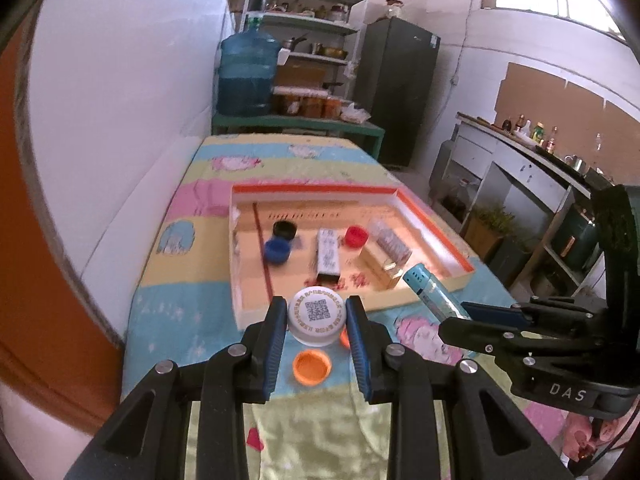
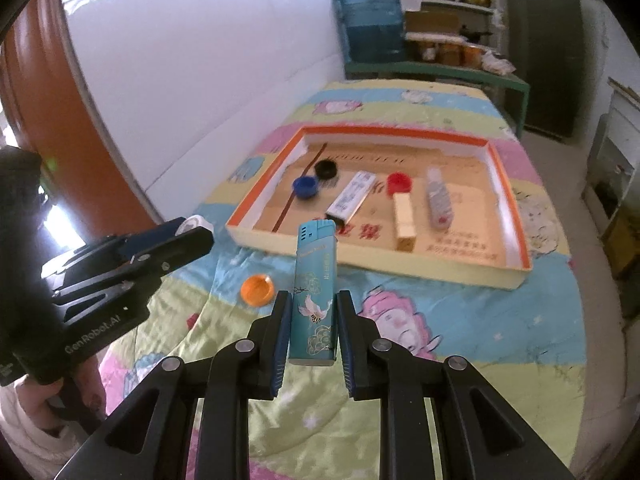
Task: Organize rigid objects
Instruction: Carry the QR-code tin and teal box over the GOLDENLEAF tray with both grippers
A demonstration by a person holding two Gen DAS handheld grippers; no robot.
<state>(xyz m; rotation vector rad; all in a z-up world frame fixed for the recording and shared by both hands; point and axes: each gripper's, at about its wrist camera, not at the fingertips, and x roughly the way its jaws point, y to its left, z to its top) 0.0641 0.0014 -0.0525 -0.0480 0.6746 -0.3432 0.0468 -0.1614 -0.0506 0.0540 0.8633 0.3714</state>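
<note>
My left gripper (image 1: 317,312) is shut on a white bottle cap (image 1: 317,314) with a QR code on top, held above the patterned cloth just short of the tray. My right gripper (image 2: 313,308) is shut on a teal lighter (image 2: 314,292) that stands upright between the pads. Ahead lies a shallow orange-rimmed tray (image 2: 508,276) holding a black cap (image 2: 326,169), a blue cap (image 2: 306,187), a red cap (image 2: 399,183), a small silver box (image 2: 352,198), a cream box (image 2: 404,216) and a clear vial (image 2: 438,198). An orange cap (image 2: 257,289) rests on the cloth outside the tray.
The table wears a pastel cartoon cloth (image 2: 460,320) and stands against a white wall (image 1: 120,120). A blue water jug (image 1: 248,76), shelves (image 1: 308,24) and a dark fridge (image 1: 396,88) stand beyond its far end. A counter with bottles (image 1: 532,136) runs along the right.
</note>
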